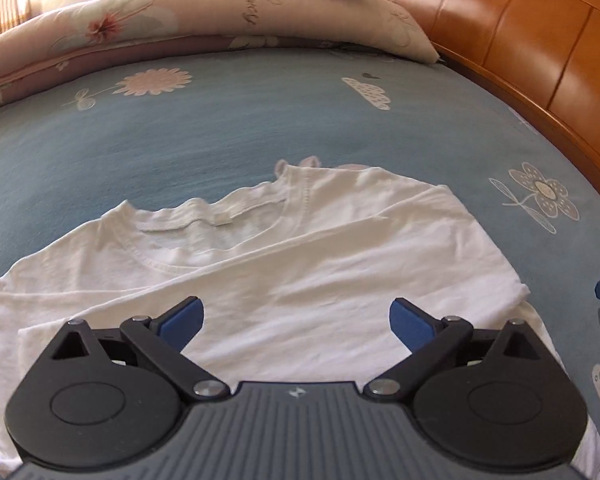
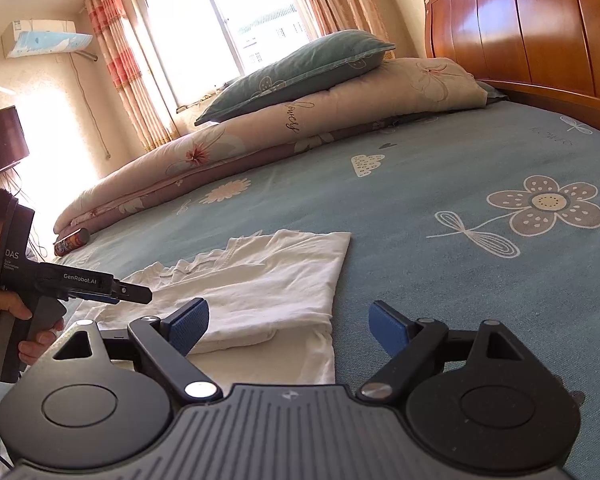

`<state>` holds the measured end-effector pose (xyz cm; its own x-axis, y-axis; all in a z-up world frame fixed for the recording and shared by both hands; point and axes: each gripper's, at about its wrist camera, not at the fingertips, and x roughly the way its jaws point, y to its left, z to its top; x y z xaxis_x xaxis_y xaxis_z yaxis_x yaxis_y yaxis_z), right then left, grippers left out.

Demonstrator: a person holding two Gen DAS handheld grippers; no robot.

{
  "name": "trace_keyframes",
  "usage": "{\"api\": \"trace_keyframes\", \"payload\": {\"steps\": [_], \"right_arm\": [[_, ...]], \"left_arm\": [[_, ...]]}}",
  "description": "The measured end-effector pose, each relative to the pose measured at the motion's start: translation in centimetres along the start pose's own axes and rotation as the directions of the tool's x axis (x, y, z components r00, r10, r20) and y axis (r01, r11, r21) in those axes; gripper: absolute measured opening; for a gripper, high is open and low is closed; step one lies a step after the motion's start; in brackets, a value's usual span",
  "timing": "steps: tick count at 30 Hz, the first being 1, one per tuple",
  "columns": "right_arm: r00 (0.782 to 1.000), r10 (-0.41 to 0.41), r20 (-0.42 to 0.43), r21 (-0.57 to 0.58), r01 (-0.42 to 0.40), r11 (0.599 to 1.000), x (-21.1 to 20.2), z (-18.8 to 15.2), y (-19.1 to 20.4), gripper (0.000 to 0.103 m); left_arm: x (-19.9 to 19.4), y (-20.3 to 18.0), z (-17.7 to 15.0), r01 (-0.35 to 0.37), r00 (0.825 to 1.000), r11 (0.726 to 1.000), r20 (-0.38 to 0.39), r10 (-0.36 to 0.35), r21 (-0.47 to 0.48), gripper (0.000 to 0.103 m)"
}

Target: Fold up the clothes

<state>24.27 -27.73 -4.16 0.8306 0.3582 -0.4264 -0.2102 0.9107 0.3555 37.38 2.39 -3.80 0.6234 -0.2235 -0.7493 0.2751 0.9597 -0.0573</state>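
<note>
The white T-shirt's (image 1: 284, 264) lower part is hidden behind the left gripper (image 1: 296, 320), and its hem cannot be made out; the right gripper (image 2: 288, 326) covers its near edge too. The shirt lies partly folded on the blue flowered bedsheet (image 2: 440, 208), collar pointing away toward the rolled quilt (image 2: 300, 120), its long axis running from the grippers toward it; both grippers' jaws stand wide apart, holding nothing. A wooden headboard (image 2: 540, 28) stands on the right, a curtained window (image 2: 228, 28) behind.
</note>
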Motion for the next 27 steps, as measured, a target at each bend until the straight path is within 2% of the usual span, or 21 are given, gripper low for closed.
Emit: {"api": "trace_keyframes", "payload": {"steps": [3,5,7,8,10,12,14,16,18,20,23,27], "right_arm": [[1.000,0.001,0.009,0.007,-0.001,1.000,-0.3,0.1,-0.2,0.090],[1.000,0.004,0.013,0.012,-0.004,1.000,-0.5,0.1,-0.4,0.090],[1.000,0.008,0.013,0.010,-0.008,1.000,-0.6,0.1,-0.5,0.090],[1.000,0.009,0.011,0.008,-0.009,1.000,-0.6,0.1,-0.5,0.090],[1.000,0.013,0.008,0.008,-0.013,1.000,-0.6,0.1,-0.6,0.090],[1.000,0.026,-0.005,0.012,-0.026,1.000,-0.4,0.0,-0.7,0.090],[0.999,0.027,-0.023,0.011,-0.026,1.000,-0.1,-0.2,-0.7,0.090],[0.999,0.021,-0.038,0.003,-0.021,1.000,0.2,-0.4,-0.6,0.090],[0.999,0.014,-0.046,-0.008,-0.015,1.000,0.4,-0.5,-0.4,0.090],[0.998,0.016,-0.057,-0.011,-0.017,1.000,0.6,-0.5,-0.5,0.090],[0.997,0.016,-0.076,-0.007,-0.017,1.000,0.8,-0.6,-0.7,0.090],[0.994,0.022,-0.107,-0.010,-0.023,1.000,1.3,-0.8,-0.8,0.090]], "left_arm": [[2.4,-3.7,-0.9,-0.042,0.999,0.991,-0.018,0.044,0.128,0.099],[3.3,-4.6,-2.1,-0.067,0.997,0.983,-0.036,0.074,0.171,0.099],[3.0,-3.7,-3.5,-0.050,0.998,0.995,-0.039,0.053,0.086,0.100],[2.7,-3.1,-3.8,-0.027,0.997,0.999,-0.065,0.030,0.044,0.100],[1.9,-2.6,-3.8,0.001,0.994,0.999,-0.111,0.005,0.054,0.101],[1.0,-2.8,-3.0,-0.010,0.995,0.997,-0.101,0.017,0.077,0.100],[0.4,-3.0,-1.2,0.052,0.996,0.998,-0.072,-0.049,0.038,0.100],[0.5,-3.3,0.7,0.156,0.987,0.987,-0.020,-0.156,-0.038,0.100],[1.9,-4.0,1.9,0.267,0.963,0.957,0.001,-0.268,-0.115,0.100],[4.1,-5.0,2.2,0.344,0.936,0.922,-0.014,-0.352,-0.176,0.100],[6.9,-6.3,2.3,0.376,0.920,0.901,-0.031,-0.391,-0.214,0.100],[8.7,-7.5,3.6,0.334,0.937,0.921,-0.033,-0.347,-0.202,0.102]]}}
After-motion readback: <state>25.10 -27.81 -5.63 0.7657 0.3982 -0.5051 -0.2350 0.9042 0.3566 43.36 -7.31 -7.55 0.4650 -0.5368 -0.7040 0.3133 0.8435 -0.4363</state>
